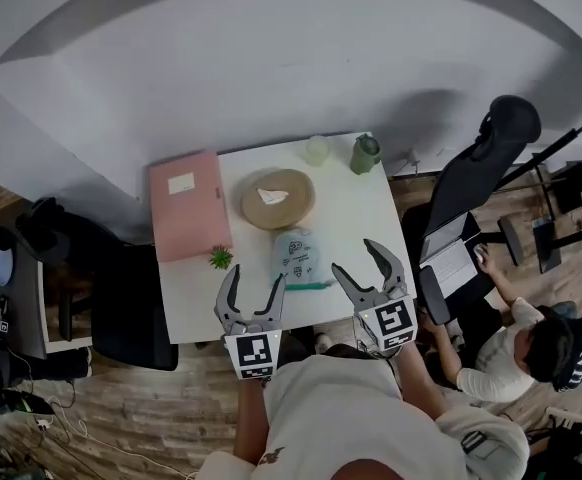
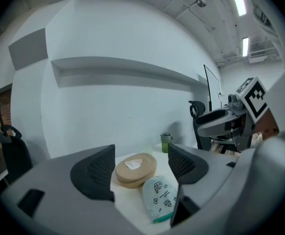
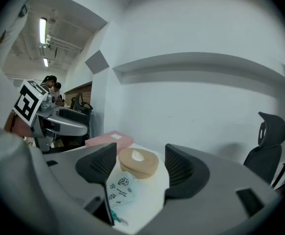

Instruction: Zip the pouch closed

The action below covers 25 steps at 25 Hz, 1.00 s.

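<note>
1. White surface carries the pouch; wood floor all round.
2. Tan box just behind pouch, pink folder left of it, bottle beyond.
3. Left claw and right claw flank pouch, both spread, empty.

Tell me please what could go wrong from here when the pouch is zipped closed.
The left gripper and the right gripper are both open and off the pouch; a pull on its teal zipper edge with nothing pinning it would probably drag it along. The small plant stands close to the left gripper and could be knocked over.
</note>
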Available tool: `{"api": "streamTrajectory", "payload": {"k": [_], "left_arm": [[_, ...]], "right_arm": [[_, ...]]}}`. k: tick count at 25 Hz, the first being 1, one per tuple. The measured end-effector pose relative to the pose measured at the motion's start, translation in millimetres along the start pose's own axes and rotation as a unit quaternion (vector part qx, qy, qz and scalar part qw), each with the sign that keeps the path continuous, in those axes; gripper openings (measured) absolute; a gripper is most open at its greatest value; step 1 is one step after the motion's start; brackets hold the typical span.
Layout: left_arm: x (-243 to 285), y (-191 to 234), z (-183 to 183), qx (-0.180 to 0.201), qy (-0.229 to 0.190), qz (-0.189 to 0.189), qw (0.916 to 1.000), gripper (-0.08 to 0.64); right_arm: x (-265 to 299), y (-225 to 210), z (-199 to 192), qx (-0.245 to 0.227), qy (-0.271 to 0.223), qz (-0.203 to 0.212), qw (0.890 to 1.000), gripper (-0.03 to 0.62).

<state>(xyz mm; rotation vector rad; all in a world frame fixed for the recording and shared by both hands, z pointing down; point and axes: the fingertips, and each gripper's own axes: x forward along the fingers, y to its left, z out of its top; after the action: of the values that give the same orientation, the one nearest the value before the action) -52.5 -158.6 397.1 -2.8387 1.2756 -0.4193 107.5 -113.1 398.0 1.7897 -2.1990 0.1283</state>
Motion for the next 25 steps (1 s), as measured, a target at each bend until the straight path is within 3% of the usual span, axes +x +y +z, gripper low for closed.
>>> {"api": "streamTrajectory", "payload": {"k": [15,25], "left_arm": [[48,25,-31,-0.028,0.026,-0.043,0.9983,0.322],[61,-3,-67,-0.055,0.073,-0.036,0.9952,0.289]], "right_arm": [[49,-3,-22,-0.007,0.062,-0.01,0.998,0.309],[59,-12,-70,-0.012,0.107,0.053,0.993,0.275]]}}
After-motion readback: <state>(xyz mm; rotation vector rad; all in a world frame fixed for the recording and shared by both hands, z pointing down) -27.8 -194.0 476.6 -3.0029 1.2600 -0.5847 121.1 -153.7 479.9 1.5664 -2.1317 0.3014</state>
